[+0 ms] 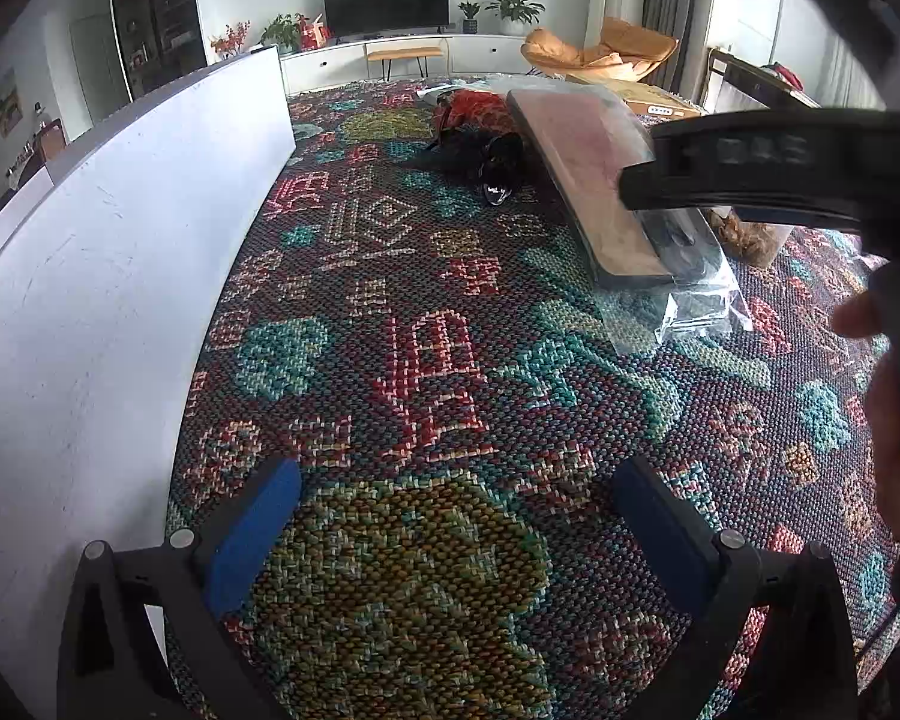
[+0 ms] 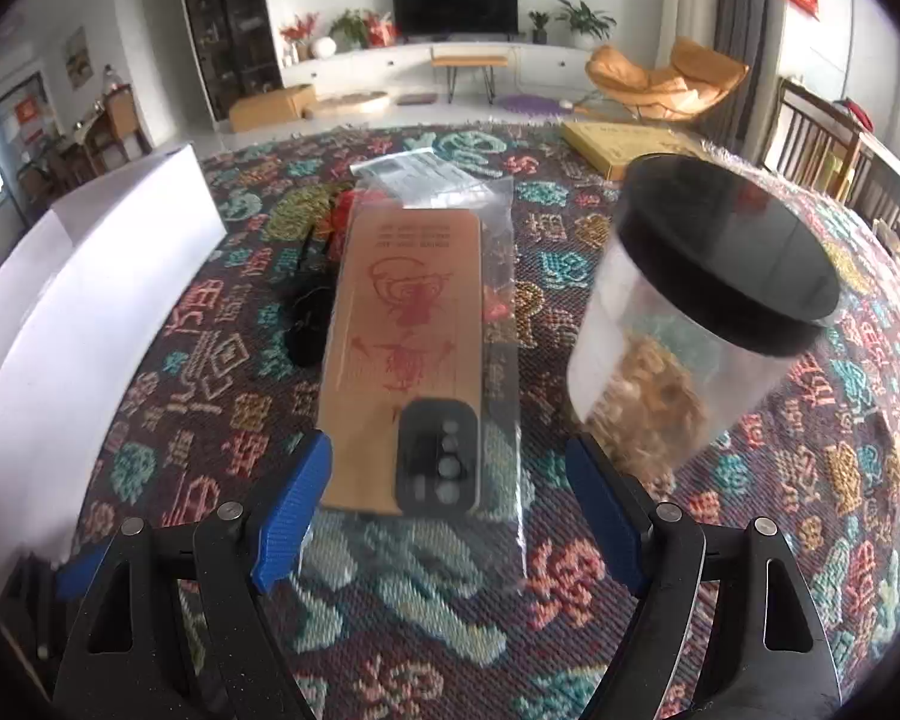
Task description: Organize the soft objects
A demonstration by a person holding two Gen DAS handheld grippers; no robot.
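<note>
A phone case in a clear plastic bag [image 2: 414, 354], with a tan card showing a red drawing, lies on the patterned cloth just ahead of my right gripper [image 2: 450, 498], which is open and empty above its near end. The same packaged phone case [image 1: 594, 180] shows in the left wrist view, far right. A black soft bundle [image 2: 309, 324] and a red fabric item [image 1: 480, 111] lie left of and behind it. My left gripper [image 1: 456, 516] is open and empty over bare cloth. The right gripper's body [image 1: 774, 174] crosses the left view's upper right.
A white box [image 1: 120, 252] stands along the left side of the table. A clear jar with a black lid [image 2: 708, 306] holding dried pieces stands right of the phone case. A yellow flat box [image 2: 624, 144] lies at the far edge. The patterned tablecloth [image 1: 426, 360] covers the table.
</note>
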